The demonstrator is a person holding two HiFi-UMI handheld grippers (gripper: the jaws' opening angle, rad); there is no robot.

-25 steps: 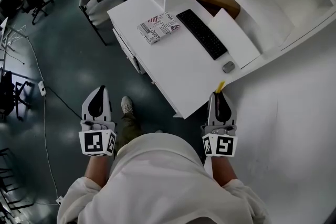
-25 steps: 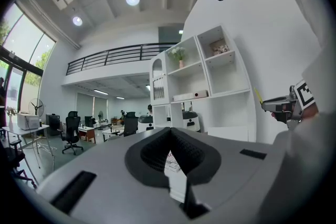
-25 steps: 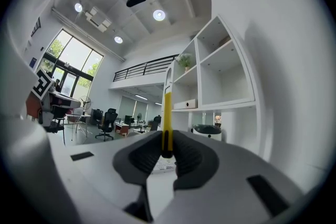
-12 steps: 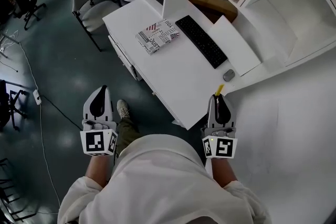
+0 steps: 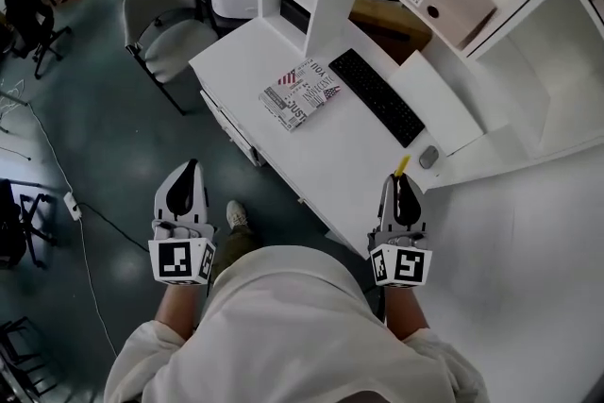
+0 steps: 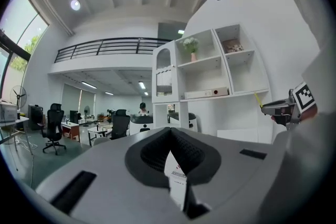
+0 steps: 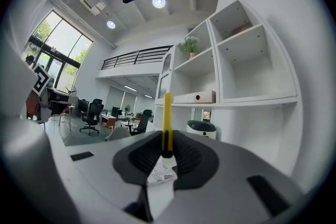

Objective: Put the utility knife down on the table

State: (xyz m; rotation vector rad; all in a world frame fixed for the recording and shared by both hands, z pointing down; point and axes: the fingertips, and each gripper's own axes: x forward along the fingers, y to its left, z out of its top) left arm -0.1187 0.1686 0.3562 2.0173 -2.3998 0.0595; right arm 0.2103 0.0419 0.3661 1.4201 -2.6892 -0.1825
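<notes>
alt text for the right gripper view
The right gripper holds a yellow utility knife between its fingers, its end sticking out past them. Beyond stands a white shelf unit, with office chairs far off at left.

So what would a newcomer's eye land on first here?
The yellow utility knife, clamped in the right gripper and poking forward, by the white desk's near edge. Next, the black keyboard and printed booklet on that desk; the left gripper is shut, empty, over the floor.

At frame centre a magazine (image 5: 300,93) lies on the table (image 5: 330,156), a keyboard (image 5: 376,97) right of it, a mouse (image 5: 428,158) lower right, and a chair (image 5: 170,38) upper left.
</notes>
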